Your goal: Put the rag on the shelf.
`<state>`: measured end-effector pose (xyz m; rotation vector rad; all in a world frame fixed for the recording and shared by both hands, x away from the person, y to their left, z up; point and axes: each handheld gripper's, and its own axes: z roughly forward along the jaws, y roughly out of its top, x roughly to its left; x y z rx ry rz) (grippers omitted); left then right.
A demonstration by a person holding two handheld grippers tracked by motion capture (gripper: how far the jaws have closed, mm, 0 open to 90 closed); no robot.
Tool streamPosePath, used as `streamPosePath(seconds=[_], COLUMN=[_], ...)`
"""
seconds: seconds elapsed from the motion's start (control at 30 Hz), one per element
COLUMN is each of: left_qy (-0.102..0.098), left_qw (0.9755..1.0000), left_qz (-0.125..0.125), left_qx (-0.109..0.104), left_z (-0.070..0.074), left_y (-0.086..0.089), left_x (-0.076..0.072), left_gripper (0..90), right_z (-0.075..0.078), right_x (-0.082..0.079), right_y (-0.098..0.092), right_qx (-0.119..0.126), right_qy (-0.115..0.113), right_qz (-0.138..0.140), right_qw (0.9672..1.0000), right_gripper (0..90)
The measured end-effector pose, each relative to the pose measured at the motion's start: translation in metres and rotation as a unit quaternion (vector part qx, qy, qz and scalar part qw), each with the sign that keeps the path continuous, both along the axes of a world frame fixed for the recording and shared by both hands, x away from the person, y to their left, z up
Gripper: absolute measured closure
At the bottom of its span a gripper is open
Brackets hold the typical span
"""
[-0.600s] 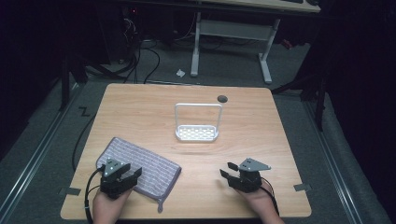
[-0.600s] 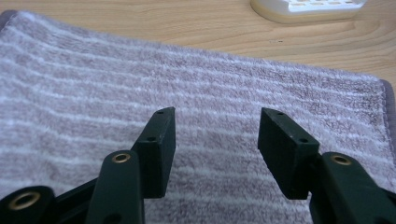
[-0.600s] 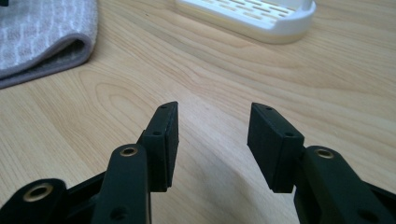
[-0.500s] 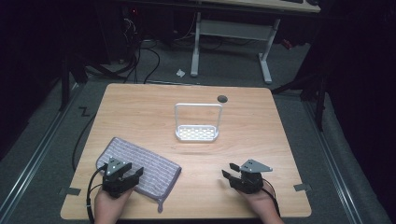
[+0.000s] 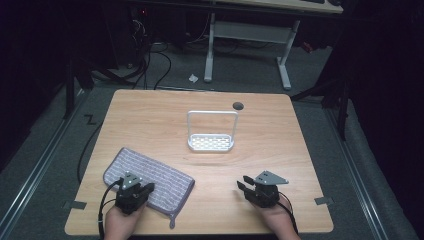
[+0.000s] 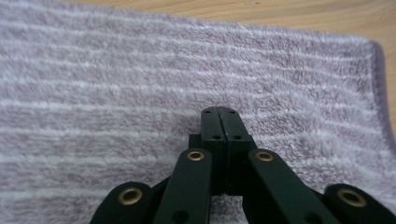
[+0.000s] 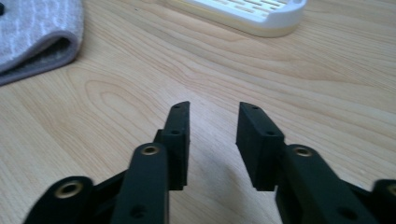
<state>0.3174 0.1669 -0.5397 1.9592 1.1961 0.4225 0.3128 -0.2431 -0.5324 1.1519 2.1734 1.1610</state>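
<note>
Wooden table [image 5: 280,150], seen from the high view: it bears everything below, and a small dark round hole [image 5: 238,106] sits in its far edge, well beyond both sets of fingers.

Grey striped towel [image 5: 150,179]: it lies flat on the near left part of the table, directly under the left gripper's fingers and well to the left of the right gripper's fingers. In the left gripper view the towel [image 6: 140,84] spreads ahead of the fingertips and to both sides, its hemmed edge to their right with bare wood beyond it. In the right gripper view a folded corner of the towel [image 7: 37,32] lies ahead and to the left of the fingers, clear of them.

White rack [image 5: 211,131]: a perforated tray with an upright wire hoop, standing mid-table, far ahead of both sets of fingers; in the right gripper view its base [image 7: 247,11] lies ahead and slightly right of the fingertips.

Left gripper [image 5: 134,187]: its jaws are pressed together with no gap, tips resting against the towel's pile [image 6: 219,116]; whether any cloth is pinched between them cannot be told.

Right gripper [image 5: 252,187]: its jaws stand about half apart over bare wood [image 7: 212,116], with nothing between them.
</note>
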Motion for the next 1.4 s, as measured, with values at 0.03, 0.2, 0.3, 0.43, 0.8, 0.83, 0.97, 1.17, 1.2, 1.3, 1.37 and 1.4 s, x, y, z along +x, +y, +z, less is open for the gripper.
streamPosePath(seconds=[0.03, 0.2, 0.3, 0.43, 0.8, 0.83, 0.97, 1.17, 1.2, 1.3, 1.37, 1.4], left_qy=[-0.001, -0.012, -0.019, -0.019, -0.017, -0.014, -0.009, -0.010, -0.010, -0.006, -0.009, -0.010], left_qw=[1.0000, 0.9992, 0.9971, 0.9945, 0.9854, 0.9854, 0.9851, 0.9867, 0.9874, 0.9887, 0.9887, 0.9888], left_qz=[-0.006, -0.037, -0.070, -0.101, -0.169, -0.170, -0.172, -0.163, -0.158, -0.149, -0.149, -0.149], left_qx=[-0.001, 0.012, 0.023, 0.021, 0.013, 0.010, 0.004, 0.002, 0.000, -0.011, -0.008, -0.009], left_z=[0.000, -0.001, 0.000, -0.001, -0.001, -0.001, -0.001, 0.000, -0.001, -0.001, -0.002, -0.002], left_y=[-0.003, -0.026, -0.051, -0.072, -0.132, -0.133, -0.133, -0.128, -0.126, -0.123, -0.124, -0.124], left_x=[-0.001, -0.007, -0.010, -0.011, -0.009, -0.008, -0.006, -0.001, 0.001, 0.003, 0.003, 0.003], left_gripper=[90.0, 90.0, 89.9, 89.9, 89.8, 89.8, 89.3, 86.3, 85.8, 84.8, 84.4, 84.1], right_z=[0.001, 0.003, 0.005, 0.009, 0.010, 0.007, -0.005, -0.008, -0.008, -0.008, -0.009, -0.010], right_x=[0.000, -0.001, -0.002, -0.005, -0.014, -0.014, -0.015, -0.029, -0.033, -0.043, -0.051, -0.053], right_y=[0.002, 0.011, 0.015, 0.017, 0.024, 0.024, 0.027, 0.033, 0.035, 0.041, 0.046, 0.048], right_qx=[0.002, 0.004, 0.003, 0.003, -0.017, -0.023, -0.051, -0.049, -0.051, -0.052, -0.044, -0.042], right_qy=[0.002, -0.003, -0.010, -0.019, -0.017, -0.009, 0.017, 0.027, 0.030, 0.030, 0.033, 0.033], right_qz=[0.002, 0.024, 0.039, 0.048, 0.066, 0.064, 0.062, 0.076, 0.080, 0.095, 0.106, 0.109], right_qw=[1.0000, 0.9997, 0.9992, 0.9987, 0.9975, 0.9976, 0.9966, 0.9956, 0.9950, 0.9936, 0.9929, 0.9926], right_gripper=[69.7, 78.4, 82.1, 86.5, 90.0, 90.0, 90.0, 90.0, 90.0, 90.0, 90.0, 90.0])
